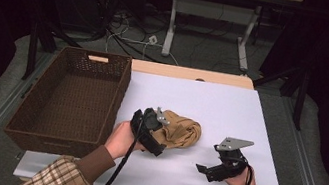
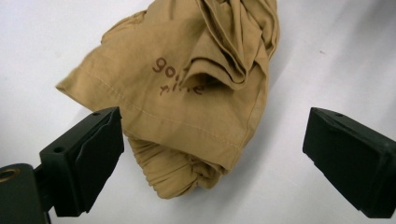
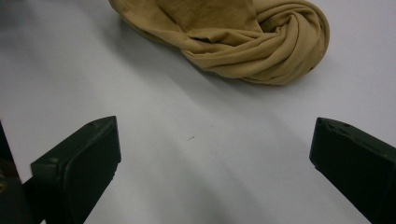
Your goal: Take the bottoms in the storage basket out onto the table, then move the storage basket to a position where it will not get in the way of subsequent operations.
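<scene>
A crumpled tan garment (image 1: 184, 131) lies on the white table sheet (image 1: 230, 108), a little left of its middle. In the left gripper view the garment (image 2: 187, 102) carries dark printed letters, and its hem reaches down between the jaws. My left gripper (image 1: 164, 137) (image 2: 212, 135) sits at the garment's left edge, open. Its jaws stand wide on either side of the cloth and the pads do not press on it. My right gripper (image 1: 201, 169) (image 3: 215, 140) rests low over bare sheet near the front, open and empty. It points toward the twisted end of the garment (image 3: 261, 46).
A dark brown wicker basket (image 1: 122, 90) stands along the table's left side, with nothing visible inside. Its right wall is close to my left hand. The sheet's front edge runs just behind both wrists. A wooden strip (image 1: 191, 73) borders the sheet's far edge.
</scene>
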A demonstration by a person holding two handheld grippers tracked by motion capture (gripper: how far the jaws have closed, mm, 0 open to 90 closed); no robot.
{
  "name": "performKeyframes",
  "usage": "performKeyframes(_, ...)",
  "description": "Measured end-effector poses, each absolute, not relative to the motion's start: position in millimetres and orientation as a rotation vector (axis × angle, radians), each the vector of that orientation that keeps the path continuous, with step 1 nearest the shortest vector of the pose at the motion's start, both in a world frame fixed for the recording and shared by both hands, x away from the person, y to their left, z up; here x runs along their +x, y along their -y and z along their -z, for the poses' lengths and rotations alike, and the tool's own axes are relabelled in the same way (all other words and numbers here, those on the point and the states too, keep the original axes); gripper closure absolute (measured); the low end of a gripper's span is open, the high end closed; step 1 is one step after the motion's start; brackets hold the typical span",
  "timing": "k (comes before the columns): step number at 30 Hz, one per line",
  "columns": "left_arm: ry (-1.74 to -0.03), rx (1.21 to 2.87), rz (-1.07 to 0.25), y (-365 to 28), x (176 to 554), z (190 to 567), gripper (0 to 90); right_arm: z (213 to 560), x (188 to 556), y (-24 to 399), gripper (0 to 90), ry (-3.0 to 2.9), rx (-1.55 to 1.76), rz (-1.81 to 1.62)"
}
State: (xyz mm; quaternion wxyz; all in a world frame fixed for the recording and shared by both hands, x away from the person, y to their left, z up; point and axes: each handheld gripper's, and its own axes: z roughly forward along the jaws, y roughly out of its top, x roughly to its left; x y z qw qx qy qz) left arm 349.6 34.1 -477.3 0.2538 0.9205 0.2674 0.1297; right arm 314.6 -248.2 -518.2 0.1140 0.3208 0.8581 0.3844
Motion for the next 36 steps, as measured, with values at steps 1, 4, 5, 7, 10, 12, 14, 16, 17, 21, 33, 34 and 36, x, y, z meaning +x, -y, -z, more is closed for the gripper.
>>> performKeyframes(1,-0.731,2.504,-0.344,-33.6,348.9,481.7,4.3,518.6,317.1,246.3,1.5,-2.519,0.937,-1.124)
performKeyframes(4,-0.751,2.5,-0.325,-32.6,347.7,492.8,3.9,519.0,322.7,242.3,1.6,-2.525,0.937,-1.121)
performKeyframes(5,-0.755,2.503,-0.333,-32.0,347.0,496.3,4.2,519.3,324.1,241.1,1.6,-2.526,0.934,-1.125)
performKeyframes(7,-0.759,2.507,-0.333,-32.3,347.3,502.6,6.6,520.4,327.2,237.8,1.6,-2.531,0.933,-1.119)
performKeyframes(10,-0.768,2.497,-0.352,-34.4,347.0,507.8,11.1,521.8,331.1,234.1,1.7,-2.544,0.926,-1.111)
performKeyframes(12,-0.774,2.491,-0.351,-35.5,346.5,511.1,11.9,522.5,332.8,232.7,1.7,-2.549,0.926,-1.109)
performKeyframes(14,-0.775,2.483,-0.363,-36.0,345.4,514.8,14.0,522.8,334.9,232.1,1.7,-2.555,0.922,-1.1)
performKeyframes(16,-0.784,2.461,-0.36,-36.7,344.9,518.9,15.6,523.2,336.4,231.0,1.8,-2.556,0.924,-1.101)
performKeyframes(17,-0.788,2.449,-0.365,-36.7,344.2,521.4,16.5,523.4,337.1,230.6,1.8,-2.555,0.922,-1.101)
performKeyframes(21,-0.749,2.447,-0.389,-34.8,342.7,528.3,25.5,523.4,339.6,228.8,2.5,-2.55,0.926,-1.096)
performKeyframes(33,-0.692,2.361,-0.392,-36.1,341.8,539.7,65.2,524.5,344.8,225.8,9.4,-2.536,0.932,-1.085)
performKeyframes(34,-0.687,2.36,-0.387,-36.1,341.7,540.3,67.6,524.5,345.1,225.8,10.0,-2.532,0.932,-1.083)
performKeyframes(36,-0.682,2.356,-0.375,-36.0,341.0,541.8,72.6,523.9,345.5,225.3,11.9,-2.523,0.931,-1.077)
